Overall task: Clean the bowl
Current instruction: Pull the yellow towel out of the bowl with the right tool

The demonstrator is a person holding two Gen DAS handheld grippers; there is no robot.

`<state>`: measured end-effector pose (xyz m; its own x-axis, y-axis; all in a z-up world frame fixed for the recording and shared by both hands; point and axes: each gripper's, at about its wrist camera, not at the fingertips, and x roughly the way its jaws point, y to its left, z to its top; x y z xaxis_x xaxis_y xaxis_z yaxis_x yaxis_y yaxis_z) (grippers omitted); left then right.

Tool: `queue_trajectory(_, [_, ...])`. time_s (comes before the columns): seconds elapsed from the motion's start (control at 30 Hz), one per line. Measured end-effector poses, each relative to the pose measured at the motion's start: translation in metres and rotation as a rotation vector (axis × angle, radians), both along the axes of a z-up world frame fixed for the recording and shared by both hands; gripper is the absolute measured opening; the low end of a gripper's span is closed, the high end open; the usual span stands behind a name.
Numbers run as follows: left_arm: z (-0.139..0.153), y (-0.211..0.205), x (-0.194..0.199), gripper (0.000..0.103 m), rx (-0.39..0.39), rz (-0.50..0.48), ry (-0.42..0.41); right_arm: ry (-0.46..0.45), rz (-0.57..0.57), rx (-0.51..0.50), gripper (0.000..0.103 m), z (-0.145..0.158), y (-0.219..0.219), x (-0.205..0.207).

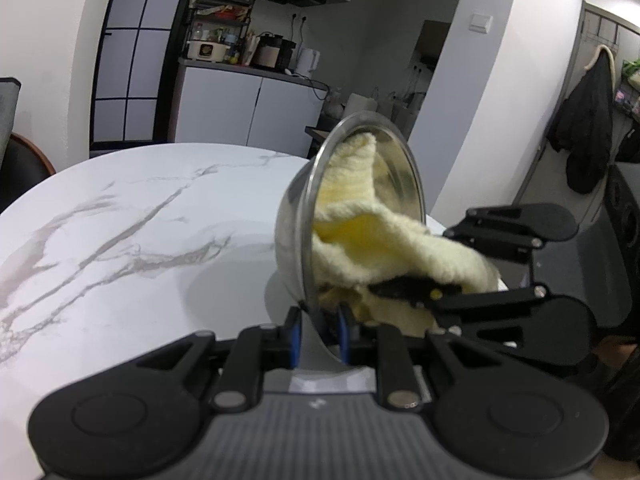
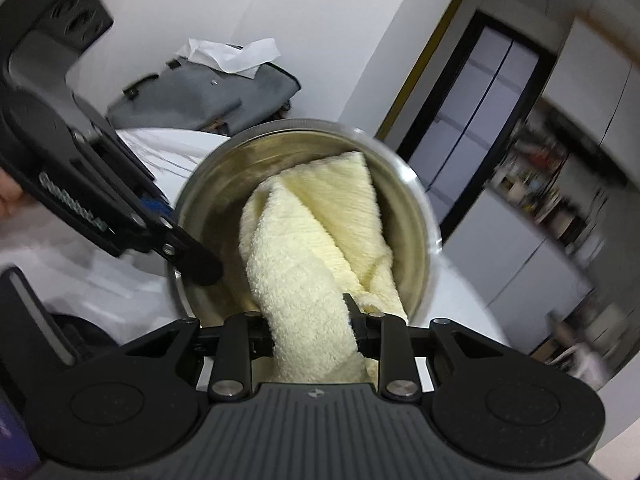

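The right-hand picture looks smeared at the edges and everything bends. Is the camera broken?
No. In the right wrist view the shelves and left gripper smear from motion, while the yellow towel in the steel bowl stays crisp. In the left wrist view all is sharper; the marble table bows from the fisheye lens, and the bowl's rim gleams.

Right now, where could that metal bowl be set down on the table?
The marble table lies bare left of the steel bowl, out to its curved edge. It is crowded at the bowl's mouth, where the yellow towel and right tool sit.
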<state>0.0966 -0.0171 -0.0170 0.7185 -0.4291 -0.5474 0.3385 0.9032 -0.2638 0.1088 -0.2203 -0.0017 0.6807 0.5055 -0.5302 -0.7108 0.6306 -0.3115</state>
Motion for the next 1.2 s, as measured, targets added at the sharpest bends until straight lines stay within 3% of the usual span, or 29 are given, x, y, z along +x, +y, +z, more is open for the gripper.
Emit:
queue_trajectory(0.17, [-0.001,-0.006,-0.002,0.020,0.019,-0.018,0.000,0.057,0.032,0.065,0.029,0.002,-0.004,-0.001])
queue_trajectory(0.37, [-0.001,-0.004,-0.005,0.020,0.007,-0.024,-0.006,-0.032,0.001,0.117,0.029,0.016,-0.006,-0.003])
queue_trajectory(0.73, [-0.001,-0.002,-0.004,0.020,-0.010,-0.019,0.000,-0.010,-0.022,-0.009,0.030,-0.002,0.005,0.005])
queue_trajectory(0.9, [-0.002,-0.001,-0.003,0.020,-0.013,-0.006,0.015,0.043,0.008,0.032,0.030,0.001,0.009,0.005])
queue_trajectory(1.2, [0.014,0.002,0.006,0.023,-0.050,0.053,0.020,-0.031,-0.023,0.079,0.030,0.023,0.006,0.002])
